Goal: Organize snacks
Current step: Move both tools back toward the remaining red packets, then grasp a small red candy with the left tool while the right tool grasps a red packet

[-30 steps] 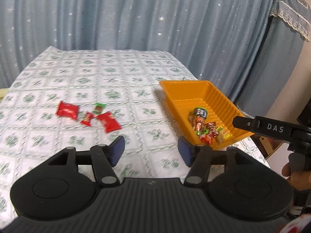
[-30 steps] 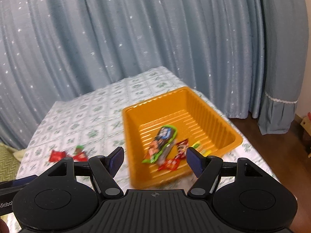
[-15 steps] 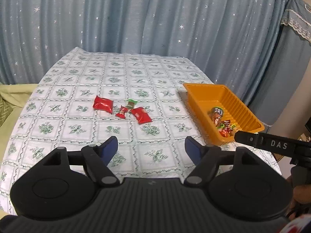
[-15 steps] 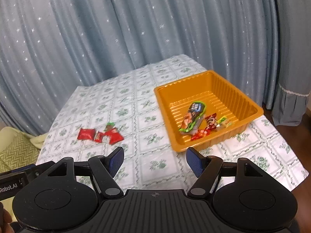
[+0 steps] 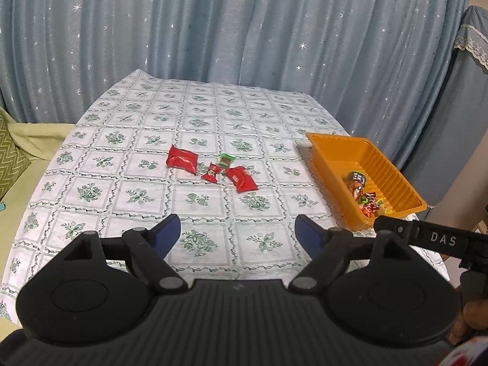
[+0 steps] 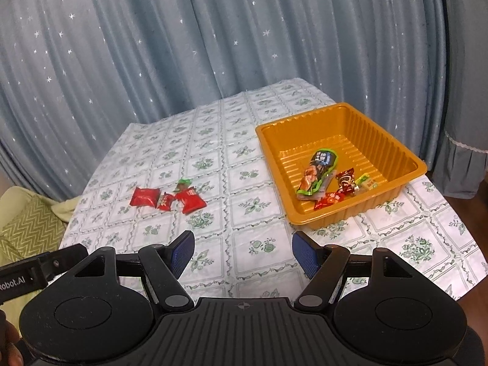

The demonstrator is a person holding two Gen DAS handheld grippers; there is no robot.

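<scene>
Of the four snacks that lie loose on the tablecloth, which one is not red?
The small green-topped snack at the far edge of the cluster. The large red packet, the small red candy and the other red packet are all red.

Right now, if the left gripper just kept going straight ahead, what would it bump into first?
Probably the tablecloth: the open left gripper points at bare cloth short of the red snack packets. Depth is hard to judge, so it might reach those instead.

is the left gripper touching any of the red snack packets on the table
Apart. In the left wrist view the open left gripper sits well short of the red packets, with bare tablecloth between.
</scene>
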